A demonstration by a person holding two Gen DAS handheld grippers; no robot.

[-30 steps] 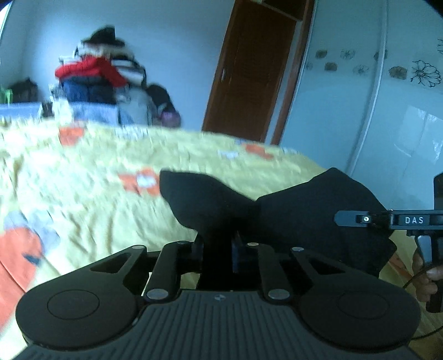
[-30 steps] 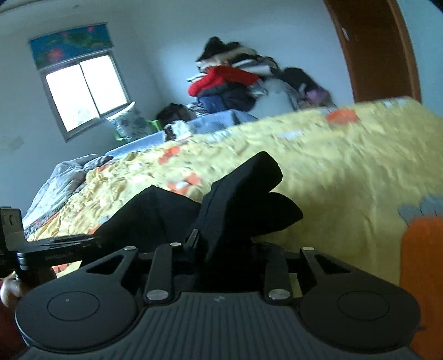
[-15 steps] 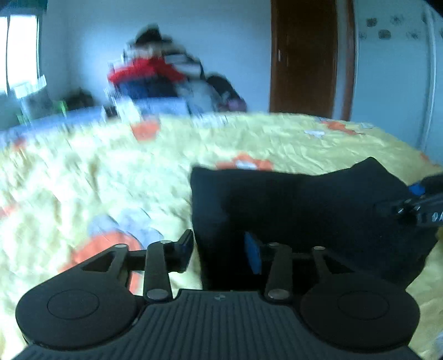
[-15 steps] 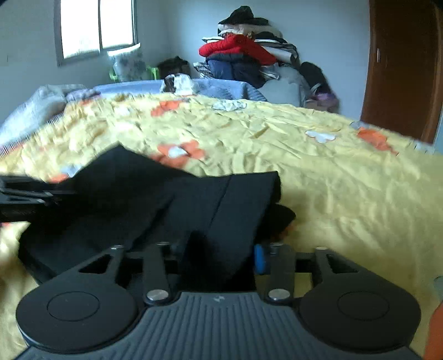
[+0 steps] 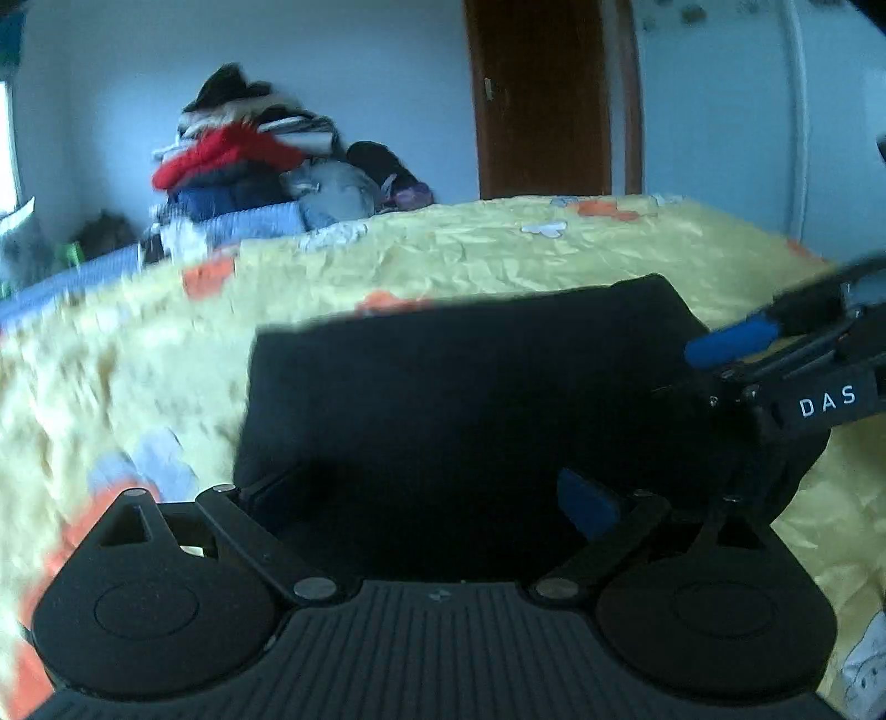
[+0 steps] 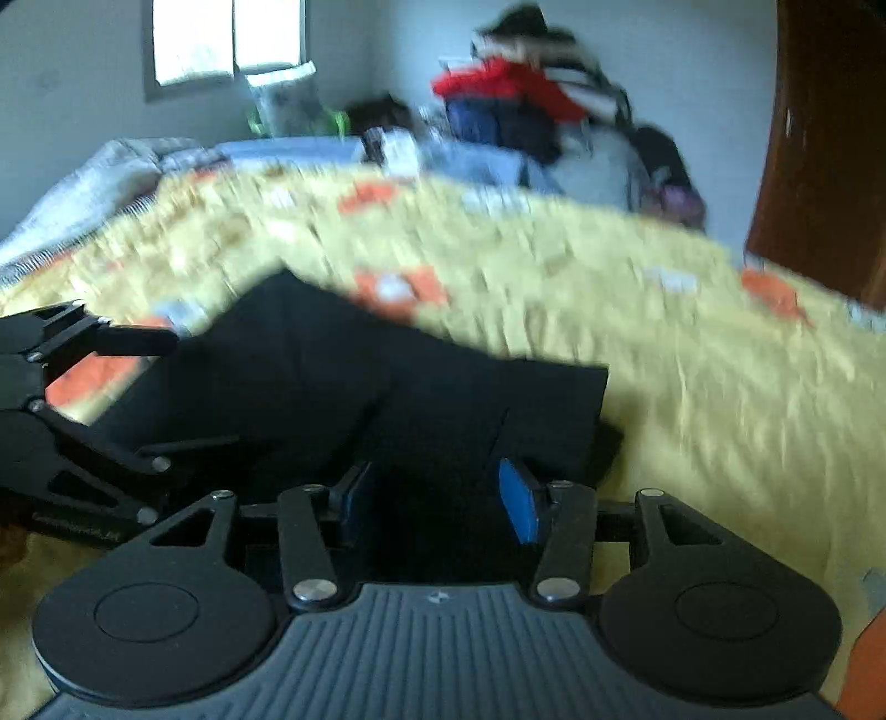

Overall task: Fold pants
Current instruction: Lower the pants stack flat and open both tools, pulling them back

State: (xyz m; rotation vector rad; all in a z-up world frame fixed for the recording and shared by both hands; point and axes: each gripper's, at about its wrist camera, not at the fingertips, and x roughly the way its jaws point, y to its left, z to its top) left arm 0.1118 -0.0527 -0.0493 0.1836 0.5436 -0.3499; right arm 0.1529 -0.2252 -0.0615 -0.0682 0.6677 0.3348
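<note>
The black pants [image 5: 470, 399] lie folded flat on the yellow bedspread [image 5: 443, 260]; they also show in the right wrist view [image 6: 343, 387]. My left gripper [image 5: 432, 498] is open, its jaws wide apart over the near edge of the pants, holding nothing. My right gripper [image 6: 437, 498] is open too, at the pants' near right corner, holding nothing. The right gripper shows at the right of the left wrist view [image 5: 786, 360]. The left gripper shows at the left of the right wrist view [image 6: 72, 399].
A pile of clothes [image 5: 243, 160] is stacked beyond the bed's far side. A brown door [image 5: 542, 99] and a white wardrobe [image 5: 731, 122] stand at the back right. A window [image 6: 227, 39] is at the back left.
Both grippers held the pants raised, lowered them onto the bed and opened. The pants now lie flat and both grippers have pulled back a little.
</note>
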